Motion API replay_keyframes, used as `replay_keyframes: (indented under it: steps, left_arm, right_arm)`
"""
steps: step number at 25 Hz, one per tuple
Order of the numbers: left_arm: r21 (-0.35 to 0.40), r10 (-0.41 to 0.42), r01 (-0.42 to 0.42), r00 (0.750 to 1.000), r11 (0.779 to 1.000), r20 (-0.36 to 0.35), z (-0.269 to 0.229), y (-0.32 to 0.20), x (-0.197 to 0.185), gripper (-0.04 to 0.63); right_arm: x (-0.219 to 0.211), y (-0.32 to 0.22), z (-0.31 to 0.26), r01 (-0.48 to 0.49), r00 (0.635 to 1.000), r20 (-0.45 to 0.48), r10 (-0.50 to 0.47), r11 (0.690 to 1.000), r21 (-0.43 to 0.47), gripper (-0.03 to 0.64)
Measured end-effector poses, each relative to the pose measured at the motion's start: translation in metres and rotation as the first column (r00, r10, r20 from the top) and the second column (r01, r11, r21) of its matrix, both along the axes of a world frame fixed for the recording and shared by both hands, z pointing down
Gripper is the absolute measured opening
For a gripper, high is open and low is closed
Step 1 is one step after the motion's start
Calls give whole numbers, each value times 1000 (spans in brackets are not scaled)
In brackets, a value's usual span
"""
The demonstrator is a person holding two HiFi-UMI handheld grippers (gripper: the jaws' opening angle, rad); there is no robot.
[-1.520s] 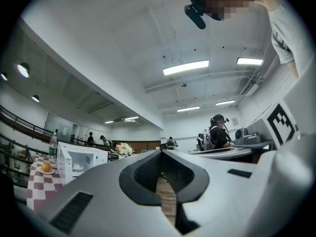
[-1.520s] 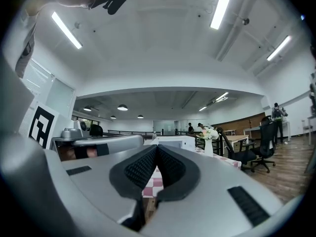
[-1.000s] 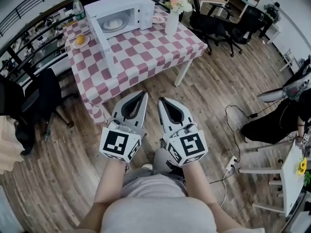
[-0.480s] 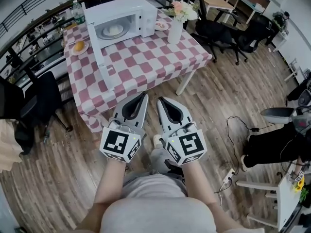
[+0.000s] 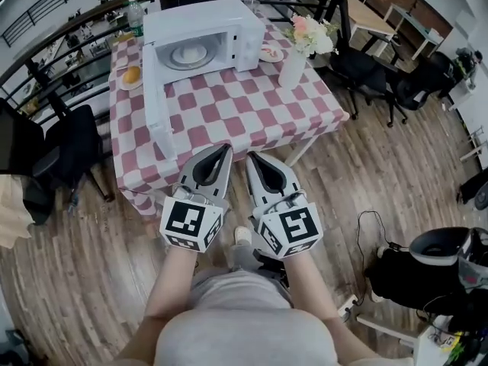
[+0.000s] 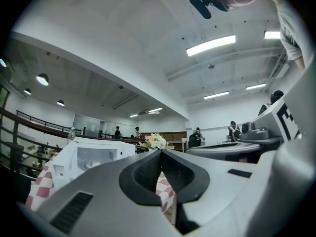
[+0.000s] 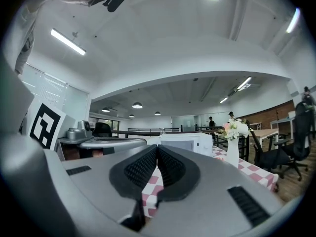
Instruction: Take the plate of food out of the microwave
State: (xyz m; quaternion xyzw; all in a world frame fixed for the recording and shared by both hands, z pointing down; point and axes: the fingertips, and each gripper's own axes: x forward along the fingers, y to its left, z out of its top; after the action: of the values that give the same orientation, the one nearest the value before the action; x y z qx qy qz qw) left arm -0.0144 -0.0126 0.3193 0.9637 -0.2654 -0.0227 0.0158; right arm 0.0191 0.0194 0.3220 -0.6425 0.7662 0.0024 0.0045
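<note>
A white microwave (image 5: 202,29) stands at the back of a table with a pink-and-white checked cloth (image 5: 229,113), its door (image 5: 155,101) swung wide open toward me. Inside it sits a plate with white food (image 5: 188,54). My left gripper (image 5: 227,148) and right gripper (image 5: 250,157) hang side by side over the floor, just short of the table's near edge, both shut with nothing between their fingers. In the left gripper view the microwave (image 6: 91,157) shows at the left past the closed tips (image 6: 160,151). The right gripper view shows the microwave (image 7: 190,142) beyond the closed tips (image 7: 157,147).
A white vase of flowers (image 5: 297,52) stands at the table's right. A small plate with an orange item (image 5: 131,76) lies left of the microwave, another small plate (image 5: 270,52) to its right, a bottle (image 5: 136,15) behind. Office chairs (image 5: 65,151) flank the table. A railing runs behind.
Both grippers have come closer to the table, which now lies right in front of their tips. The jaws stayed shut.
</note>
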Motion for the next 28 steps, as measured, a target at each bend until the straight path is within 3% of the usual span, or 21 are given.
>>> replay_keyframes:
  steps: [6, 14, 19, 28]
  left_arm:
    - [-46, -93, 92, 995, 995, -24, 1, -47, 29, 3]
    - [-54, -187, 185, 982, 981, -32, 5, -92, 55, 3]
    - [-86, -199, 192, 977, 978, -82, 9, -101, 59, 3]
    - [-105, -232, 223, 969, 969, -80, 19, -132, 73, 3]
  right_arm:
    - [31, -44, -2, 88, 996, -16, -88, 996, -2, 23]
    - [57, -91, -1, 184, 983, -29, -183, 983, 7, 23]
    - [62, -106, 10, 220, 975, -23, -220, 975, -8, 23]
    - [76, -133, 20, 238, 970, -51, -239, 971, -22, 23]
